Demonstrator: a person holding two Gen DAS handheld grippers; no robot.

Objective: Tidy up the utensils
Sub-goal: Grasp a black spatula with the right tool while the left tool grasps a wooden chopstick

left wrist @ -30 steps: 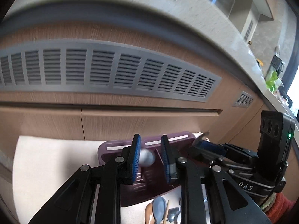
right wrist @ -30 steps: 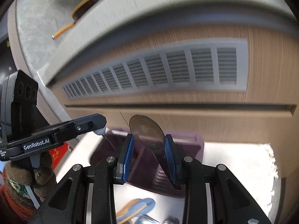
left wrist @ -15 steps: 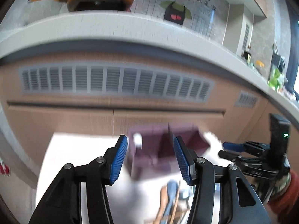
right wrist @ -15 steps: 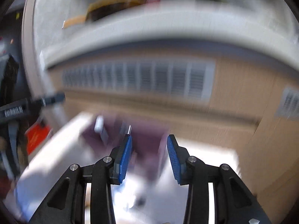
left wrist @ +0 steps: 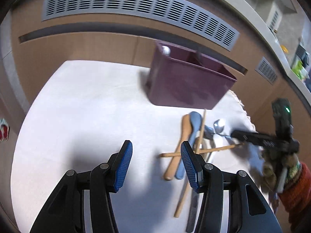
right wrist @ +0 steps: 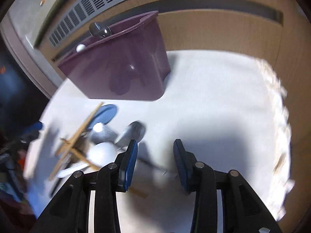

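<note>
I saw a white cloth [left wrist: 81, 104] spread in front of the wooden cabinet, its fringed edge [right wrist: 279, 104] at the right. A purple bin [left wrist: 184, 85] stood near the cloth's far edge. Nearer me lay a loose pile: a wooden spoon [left wrist: 179, 145], a blue spoon [left wrist: 194, 122], a metal spoon [left wrist: 219, 126] and crossed chopsticks [left wrist: 202, 130], all touching or overlapping one another.

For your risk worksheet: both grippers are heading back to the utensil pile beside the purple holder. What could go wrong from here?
1. The chopsticks lie crossed over the wooden spoon and blue spoon; lifting one could drag or flick the others.
2. The left gripper and right gripper, both open and empty, aim at one pile and may collide.
3. The holder already holds utensils; a careless drop could tip it.
</note>
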